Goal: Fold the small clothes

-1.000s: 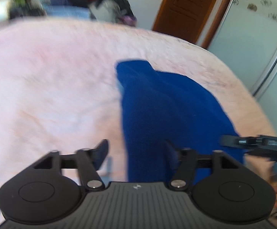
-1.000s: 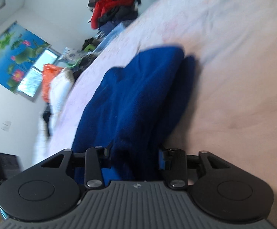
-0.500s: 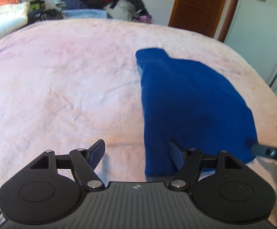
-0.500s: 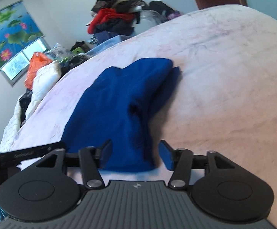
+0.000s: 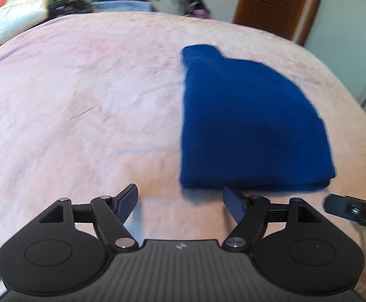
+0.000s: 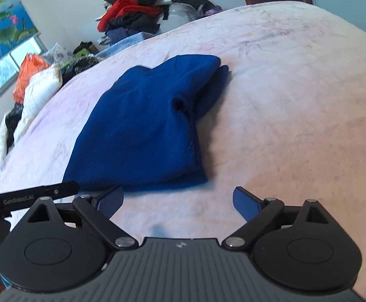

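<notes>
Left wrist view: low over the pink bed (image 5: 82, 100), angled down, facing the brown door (image 5: 271, 2).
Right wrist view: low over the same bed, rolled, facing the lotus picture (image 6: 4, 27).
Shared: folded blue garment (image 5: 248, 125), clothes pile (image 6: 135, 5), each other's tips.
</notes>
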{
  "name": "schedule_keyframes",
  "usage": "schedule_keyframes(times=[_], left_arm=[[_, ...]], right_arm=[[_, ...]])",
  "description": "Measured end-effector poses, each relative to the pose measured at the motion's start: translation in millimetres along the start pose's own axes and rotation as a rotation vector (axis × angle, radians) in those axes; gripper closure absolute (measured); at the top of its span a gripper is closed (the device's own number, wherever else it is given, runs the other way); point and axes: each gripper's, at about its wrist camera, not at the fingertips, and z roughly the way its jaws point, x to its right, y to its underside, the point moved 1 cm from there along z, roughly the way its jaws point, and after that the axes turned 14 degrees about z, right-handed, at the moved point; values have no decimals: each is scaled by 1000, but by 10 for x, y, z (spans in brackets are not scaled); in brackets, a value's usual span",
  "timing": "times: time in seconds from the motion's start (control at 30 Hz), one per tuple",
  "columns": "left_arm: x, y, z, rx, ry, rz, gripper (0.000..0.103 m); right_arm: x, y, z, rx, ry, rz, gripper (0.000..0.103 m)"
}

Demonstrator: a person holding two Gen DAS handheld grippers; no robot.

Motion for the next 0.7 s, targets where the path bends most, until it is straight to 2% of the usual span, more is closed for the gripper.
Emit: schedule_keyframes(times=[0.13, 0.23, 0.4, 0.53, 0.7], left_arm=[[66, 80, -62, -15, -40, 17, 26], [131, 122, -99, -23, -29, 37, 20], [215, 147, -135, -34, -31, 48, 20], [224, 166, -154, -46, -29, 18, 20], [228, 194, -176, -48, -45, -1, 20]], right_arm=[[-48, 70, -49, -47, -7, 24, 3], [-117, 137, -85, -55, 12, 10, 1], [-252, 228, -149, -42, 42, -27, 1], [-313, 265, -202, -18, 54, -51, 0], [-287, 298, -259, 12, 85, -19, 0]])
